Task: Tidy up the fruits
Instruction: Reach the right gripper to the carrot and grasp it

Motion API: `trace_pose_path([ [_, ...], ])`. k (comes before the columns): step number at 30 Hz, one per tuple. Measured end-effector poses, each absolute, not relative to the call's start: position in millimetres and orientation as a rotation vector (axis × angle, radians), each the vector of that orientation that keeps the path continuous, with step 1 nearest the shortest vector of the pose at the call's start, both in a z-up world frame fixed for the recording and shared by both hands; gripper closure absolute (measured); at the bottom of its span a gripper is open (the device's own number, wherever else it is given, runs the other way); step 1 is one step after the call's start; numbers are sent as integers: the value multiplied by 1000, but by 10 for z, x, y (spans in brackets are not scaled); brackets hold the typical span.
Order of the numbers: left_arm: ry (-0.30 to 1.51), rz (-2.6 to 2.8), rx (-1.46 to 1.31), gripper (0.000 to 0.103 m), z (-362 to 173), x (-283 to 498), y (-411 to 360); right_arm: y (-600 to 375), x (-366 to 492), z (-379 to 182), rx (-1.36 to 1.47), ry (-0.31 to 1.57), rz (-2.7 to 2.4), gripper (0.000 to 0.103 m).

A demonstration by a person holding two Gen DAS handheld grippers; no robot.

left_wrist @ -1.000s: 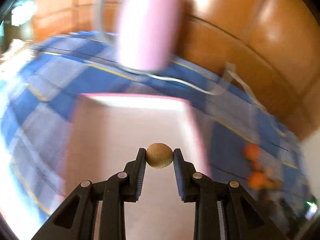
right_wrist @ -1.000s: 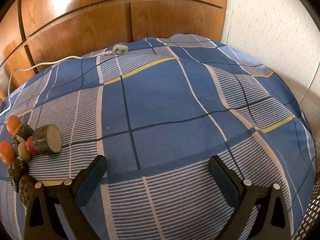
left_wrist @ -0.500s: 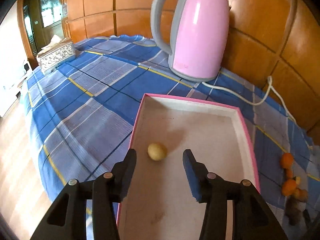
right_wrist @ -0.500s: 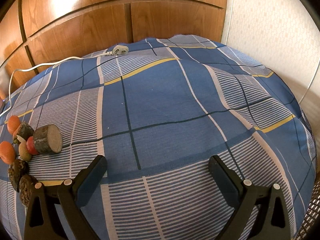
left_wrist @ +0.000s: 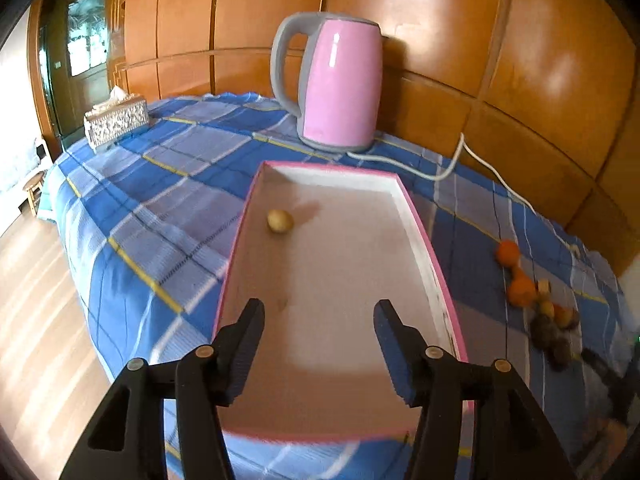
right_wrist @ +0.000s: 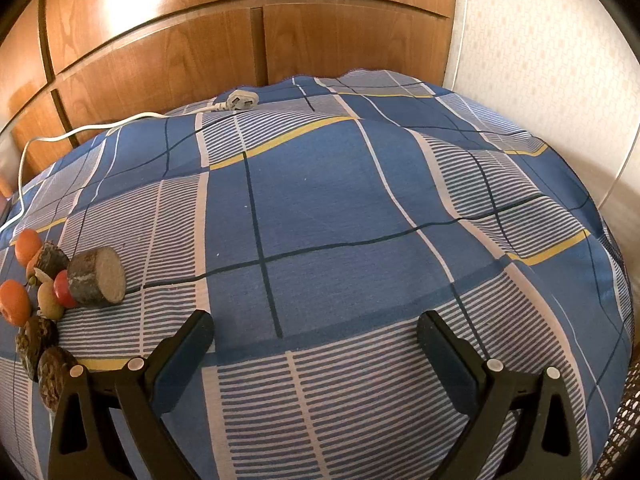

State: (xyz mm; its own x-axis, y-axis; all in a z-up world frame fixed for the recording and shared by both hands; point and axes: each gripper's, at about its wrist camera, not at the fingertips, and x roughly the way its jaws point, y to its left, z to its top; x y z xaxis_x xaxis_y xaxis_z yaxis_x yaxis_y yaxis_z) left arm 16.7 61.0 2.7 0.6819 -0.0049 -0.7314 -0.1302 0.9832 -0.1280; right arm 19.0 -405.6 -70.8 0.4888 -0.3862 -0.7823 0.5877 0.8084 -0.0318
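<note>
Fruit pile [left_wrist: 540,312] blurred at frame edge, tray [left_wrist: 424,236] near rim cut by fingers [left_wrist: 248,332]

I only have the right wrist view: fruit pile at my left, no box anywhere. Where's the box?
Observer: The pink-rimmed box lies right under the left gripper, in front of a pink kettle.
Operator: Anything in it?
Observer: One small yellowish fruit, near the far left corner.
Operator: Is the left gripper holding anything?
Observer: No, it is open and empty above the box.
</note>
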Motion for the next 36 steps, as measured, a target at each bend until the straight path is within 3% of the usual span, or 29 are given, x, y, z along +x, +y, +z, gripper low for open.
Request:
trace_pose_path([
  [12, 809, 92, -180, 29, -58, -49, 582, -4047, 190, -700, 248, 887, -589, 4],
  [15, 791, 87, -170, 28, -39, -55, 583, -4014, 192, -637, 231, 897, -562, 32],
  [17, 786, 85, -169, 28, -38, -51, 581, -3982, 217, -562, 246, 912, -505, 67],
  [18, 783, 84, -168, 28, -39, -56, 584, -3967, 230, -523, 266, 916, -467, 71],
  [26, 793, 77, -189, 26, -78, -16, 609, -3221, 649, 4, 161, 892, -33, 71],
  [36, 782, 60, -184, 19, -84, -3, 596, -2606, 1560, -196, 131, 1087, 145, 71],
])
